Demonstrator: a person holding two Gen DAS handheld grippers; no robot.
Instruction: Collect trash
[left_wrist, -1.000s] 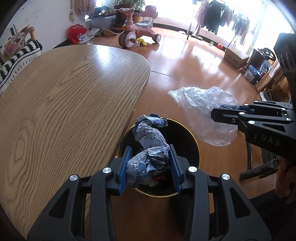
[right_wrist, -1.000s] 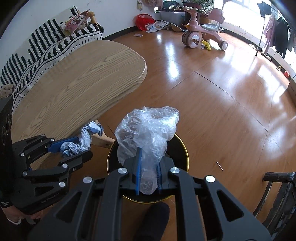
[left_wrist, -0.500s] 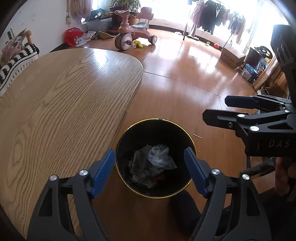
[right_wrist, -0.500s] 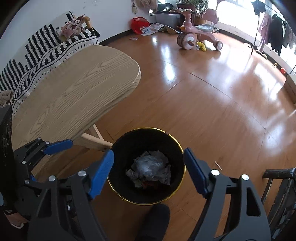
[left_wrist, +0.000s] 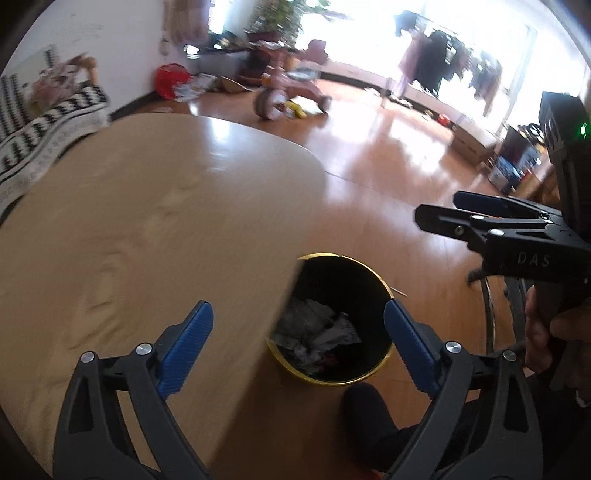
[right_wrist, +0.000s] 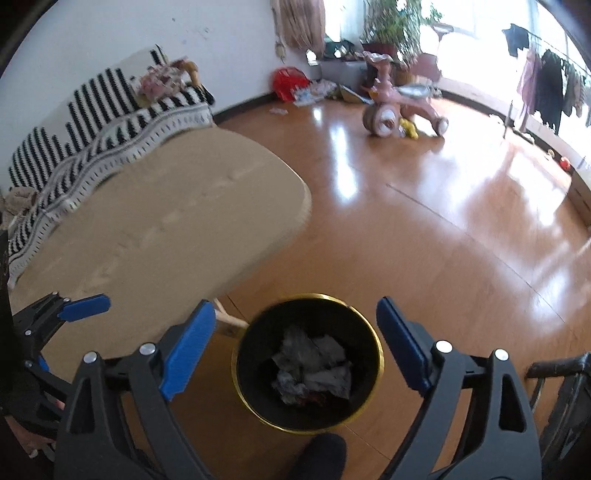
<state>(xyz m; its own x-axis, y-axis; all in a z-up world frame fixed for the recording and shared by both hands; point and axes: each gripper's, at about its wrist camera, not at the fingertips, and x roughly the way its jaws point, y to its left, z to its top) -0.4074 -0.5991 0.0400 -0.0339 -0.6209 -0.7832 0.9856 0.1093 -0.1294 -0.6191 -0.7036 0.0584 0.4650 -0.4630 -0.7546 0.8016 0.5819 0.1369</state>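
A black trash bin with a gold rim (left_wrist: 380, 284) (right_wrist: 376, 339) stands on the wood floor beside the table. Crumpled paper and plastic trash (left_wrist: 314, 332) (right_wrist: 314, 363) lies inside it. My left gripper (left_wrist: 299, 339) is open and empty, held above the table edge and the bin; it also shows at the left of the right wrist view (right_wrist: 70, 310). My right gripper (right_wrist: 295, 343) is open and empty above the bin; it shows at the right of the left wrist view (left_wrist: 465, 210).
The oval wooden table (left_wrist: 147, 229) (right_wrist: 166, 229) lies to the left. A striped sofa (right_wrist: 92, 140) stands behind it. A pink tricycle (right_wrist: 391, 110) and a clothes rack (right_wrist: 546, 88) stand far back. A dark shoe (left_wrist: 369, 410) is just below the bin.
Both grippers opened and dropped the crumpled paper and the plastic bag into the bin. Both have since lifted and tilted up; the left one has shifted over the table edge.
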